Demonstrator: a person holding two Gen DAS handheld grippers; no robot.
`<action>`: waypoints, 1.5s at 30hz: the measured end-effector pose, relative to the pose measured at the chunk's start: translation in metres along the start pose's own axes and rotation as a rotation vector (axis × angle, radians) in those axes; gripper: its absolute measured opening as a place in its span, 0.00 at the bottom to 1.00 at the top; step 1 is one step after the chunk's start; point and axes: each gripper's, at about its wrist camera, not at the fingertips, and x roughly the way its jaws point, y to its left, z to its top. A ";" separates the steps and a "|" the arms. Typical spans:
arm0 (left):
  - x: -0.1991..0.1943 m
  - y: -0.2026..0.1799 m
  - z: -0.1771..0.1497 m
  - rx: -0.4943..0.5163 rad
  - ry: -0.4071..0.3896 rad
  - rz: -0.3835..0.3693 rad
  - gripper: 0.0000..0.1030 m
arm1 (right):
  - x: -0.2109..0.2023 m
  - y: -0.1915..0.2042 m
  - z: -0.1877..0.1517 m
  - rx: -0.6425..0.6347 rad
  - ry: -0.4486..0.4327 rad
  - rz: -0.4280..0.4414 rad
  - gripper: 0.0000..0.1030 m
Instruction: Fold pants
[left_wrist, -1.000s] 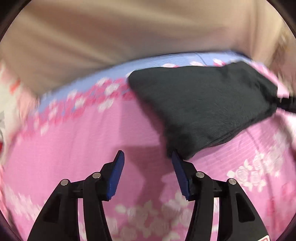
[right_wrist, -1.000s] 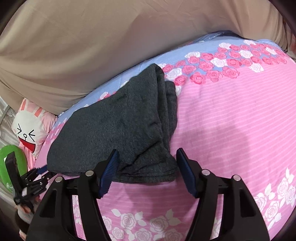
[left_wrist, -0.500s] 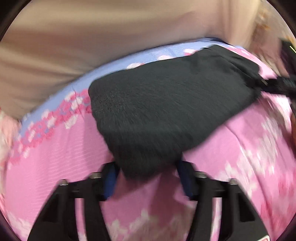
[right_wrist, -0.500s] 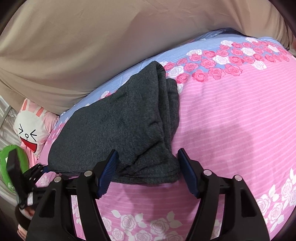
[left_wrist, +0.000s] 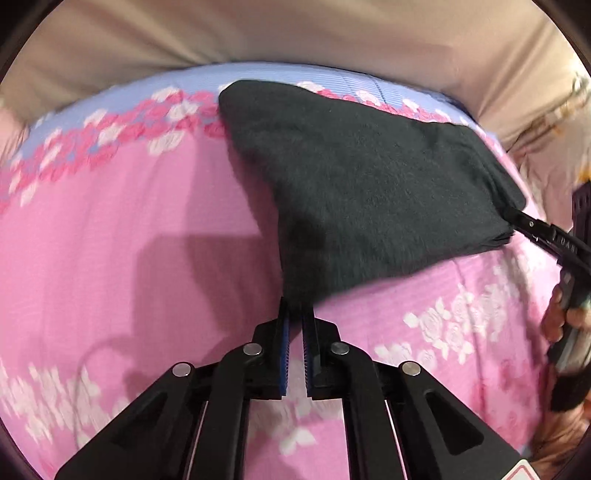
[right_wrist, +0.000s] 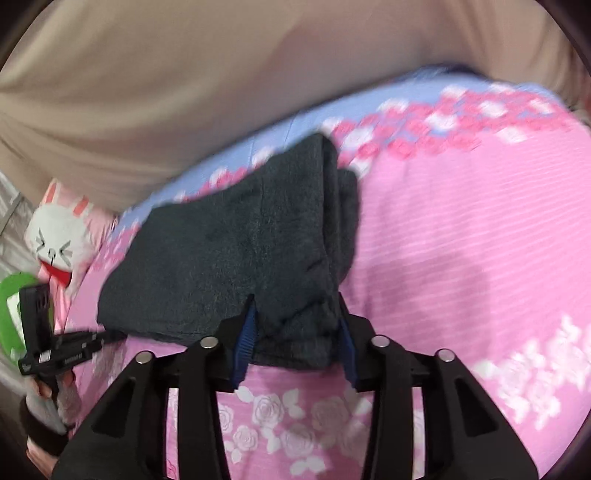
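Dark grey folded pants (left_wrist: 369, 184) lie on the pink bed. In the left wrist view my left gripper (left_wrist: 295, 314) is shut, and the near corner of the pants runs in between its blue pads. My right gripper (left_wrist: 517, 218) holds the far right corner. In the right wrist view the thick folded end of the pants (right_wrist: 229, 251) fills my right gripper (right_wrist: 295, 328), whose jaws are closing, with both pads pressed into the cloth. My left gripper (right_wrist: 110, 336) bites the left corner there.
A pink bedsheet (left_wrist: 110, 258) with rose print and a blue band covers the bed. Beige cloth (left_wrist: 295, 33) rises behind it. A rabbit cushion (right_wrist: 59, 229) and a green object (right_wrist: 9, 306) sit at the left. A person's hand (left_wrist: 565, 317) holds the right gripper.
My left gripper came up to the near corner of the pants and closed on it. My right gripper's jaws narrowed onto the folded end, and the pants shifted slightly.
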 end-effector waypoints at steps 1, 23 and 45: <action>-0.008 -0.003 -0.005 -0.006 -0.008 -0.003 0.05 | -0.013 0.002 -0.003 -0.001 -0.048 -0.030 0.38; -0.021 -0.036 0.011 -0.140 -0.228 -0.020 0.06 | -0.008 0.058 -0.006 -0.207 -0.045 -0.131 0.24; -0.033 -0.096 -0.071 -0.100 -0.475 0.369 0.72 | -0.044 0.087 -0.090 -0.220 -0.164 -0.340 0.94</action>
